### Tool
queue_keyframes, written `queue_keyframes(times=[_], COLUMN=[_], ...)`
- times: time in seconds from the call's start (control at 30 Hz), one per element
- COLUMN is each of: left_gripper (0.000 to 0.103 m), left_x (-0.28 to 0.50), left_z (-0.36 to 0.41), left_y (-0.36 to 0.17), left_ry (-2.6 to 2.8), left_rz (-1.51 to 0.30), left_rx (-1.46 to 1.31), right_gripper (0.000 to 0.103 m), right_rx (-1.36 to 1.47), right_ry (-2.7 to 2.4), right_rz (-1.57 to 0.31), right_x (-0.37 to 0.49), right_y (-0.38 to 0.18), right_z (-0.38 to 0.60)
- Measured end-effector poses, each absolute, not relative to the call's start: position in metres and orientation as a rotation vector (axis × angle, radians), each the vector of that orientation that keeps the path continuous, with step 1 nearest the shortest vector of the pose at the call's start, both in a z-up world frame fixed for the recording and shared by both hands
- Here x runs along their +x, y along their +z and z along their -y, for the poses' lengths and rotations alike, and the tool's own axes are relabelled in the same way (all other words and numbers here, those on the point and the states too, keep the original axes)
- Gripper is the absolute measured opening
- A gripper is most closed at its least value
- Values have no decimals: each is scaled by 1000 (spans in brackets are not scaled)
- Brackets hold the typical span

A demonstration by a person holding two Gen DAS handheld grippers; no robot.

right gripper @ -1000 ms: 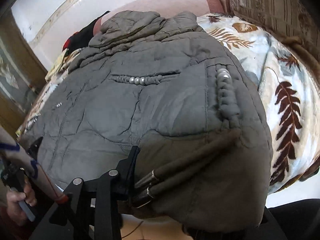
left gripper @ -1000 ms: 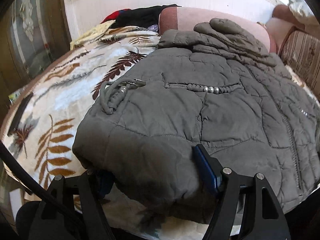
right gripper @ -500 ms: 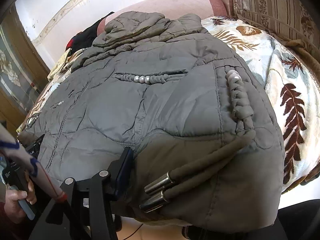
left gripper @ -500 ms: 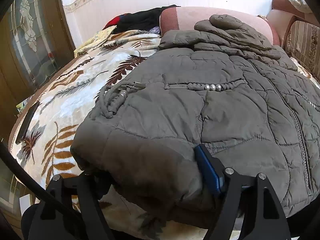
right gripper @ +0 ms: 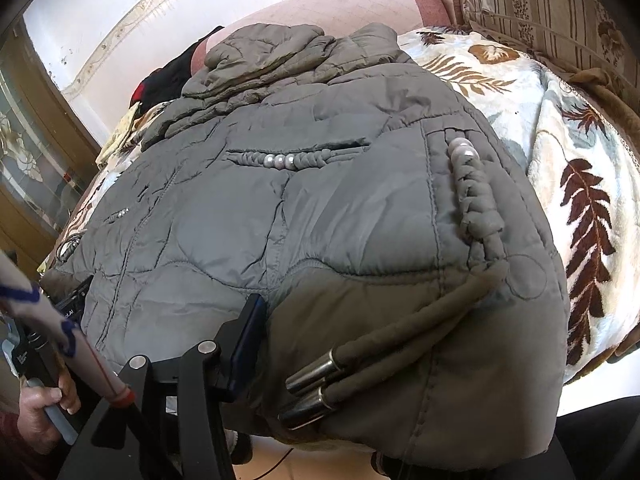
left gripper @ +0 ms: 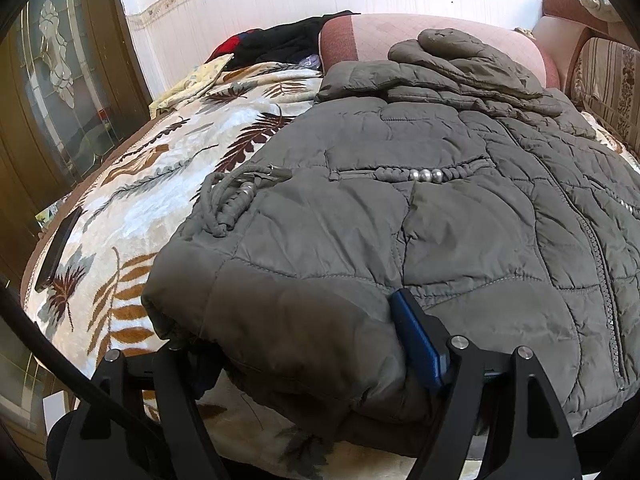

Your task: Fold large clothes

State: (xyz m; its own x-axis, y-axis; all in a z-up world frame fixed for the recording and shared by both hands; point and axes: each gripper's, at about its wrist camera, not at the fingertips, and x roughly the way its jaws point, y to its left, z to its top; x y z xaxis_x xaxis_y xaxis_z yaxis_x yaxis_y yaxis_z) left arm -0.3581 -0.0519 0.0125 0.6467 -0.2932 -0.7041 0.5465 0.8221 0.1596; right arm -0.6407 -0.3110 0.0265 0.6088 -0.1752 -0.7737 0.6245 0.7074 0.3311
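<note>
A grey-olive quilted puffer jacket (left gripper: 420,208) lies spread on a leaf-patterned blanket (left gripper: 132,208), its hood bunched at the far end. My left gripper (left gripper: 304,344) is shut on the jacket's near left hem corner; one blue pad (left gripper: 416,340) shows, the other finger is hidden under fabric. In the right wrist view the jacket (right gripper: 320,208) fills the frame. My right gripper (right gripper: 360,360) is shut on the near right hem corner, where two metal-tipped drawcords (right gripper: 320,380) hang. Only its left blue pad (right gripper: 248,344) shows.
A pink bolster (left gripper: 400,36) and dark clothes (left gripper: 280,44) lie at the far end. A striped sofa back (right gripper: 560,12) runs along the right. A wooden glass door (left gripper: 60,92) stands on the left. A dark phone (left gripper: 56,248) lies at the blanket's left edge.
Both grippers, still holding the hem corners, have drawn slightly back and lower; the jacket looks flatter and a bit farther away.
</note>
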Motion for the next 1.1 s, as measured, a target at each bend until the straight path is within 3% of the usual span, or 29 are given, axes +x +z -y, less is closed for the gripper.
queue_keyframes(times=[0.2,0.27,0.33,0.4,0.47,0.6,1.1], left_gripper=[84,83,72,47,30,22,21], left_x=[-354,-355,-357,-359,-361,-364,-369], left_z=[50,50,49,45,44,44,47], left_y=[14,14,15,22,26,28,33], left_ry=[-474,-475,-492,-495,-510,-532,-541], left_rz=[-733,-730,-727,-694,-675,-657,-642], left_rx=[371,373,358,341,327,329,339], right_gripper=[60,51,37,31,28,25,24], right_rx=[623,623,633,641,627,590,539], right_ry=[-507,-513,-515,-511,-514,-515,-531], right_rz=[-789,-779,-756,-728,-703,-670,-632], right_x=[-640,-642,-646,-650,-652,-653,-658], right_y=[28,29,32,36,42,51,63], right_z=[310,310,311,313,311,306,300])
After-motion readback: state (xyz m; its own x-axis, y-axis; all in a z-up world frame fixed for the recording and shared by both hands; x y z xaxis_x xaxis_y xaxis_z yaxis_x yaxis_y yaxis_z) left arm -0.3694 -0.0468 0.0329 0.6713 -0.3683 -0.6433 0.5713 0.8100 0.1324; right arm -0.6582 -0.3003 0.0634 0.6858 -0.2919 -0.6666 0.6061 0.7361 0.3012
